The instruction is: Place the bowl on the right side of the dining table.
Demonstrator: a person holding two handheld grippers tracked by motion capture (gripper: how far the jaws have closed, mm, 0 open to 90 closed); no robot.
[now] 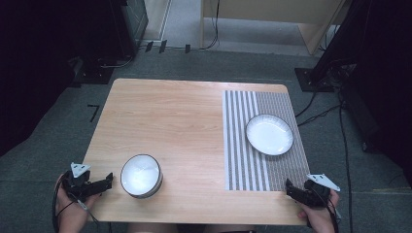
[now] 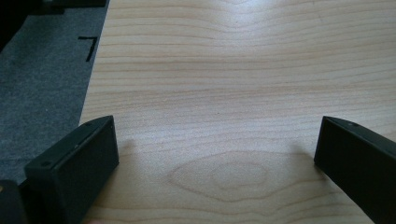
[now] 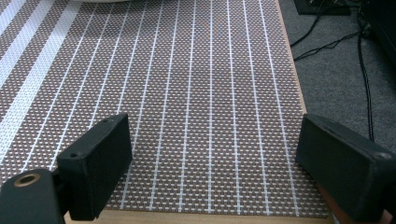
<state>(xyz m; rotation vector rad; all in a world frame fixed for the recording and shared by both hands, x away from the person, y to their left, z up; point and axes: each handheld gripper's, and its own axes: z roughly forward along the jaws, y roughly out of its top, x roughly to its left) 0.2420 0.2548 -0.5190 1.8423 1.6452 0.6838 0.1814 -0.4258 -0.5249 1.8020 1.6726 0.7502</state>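
On the pale wooden table point(image 1: 175, 121), a round white ceramic bowl with a dark rim point(image 1: 141, 175) sits near the front edge, well apart from the brown-and-white striped woven placemat point(image 1: 243, 145) covering the table's right end, where a shallow white plate with a thin dark rim point(image 1: 269, 134) rests. The left gripper point(image 1: 108, 180) hovers just beside the bowl at the table's front left corner, its jaws spread wide over bare wood and holding nothing; the right gripper point(image 1: 290, 188) waits at the mat's front right corner, likewise released, jaws parted above the weave. Trouble could start with the bowl's smooth, curved wall: a jaw closing on the rim at an angle might slip and tip or shove the bowl toward the table's nearby front edge. A pinch on one side alone could let it swing when lifted. Over the mat, a low jaw could catch the weave and drag the plate along with it.
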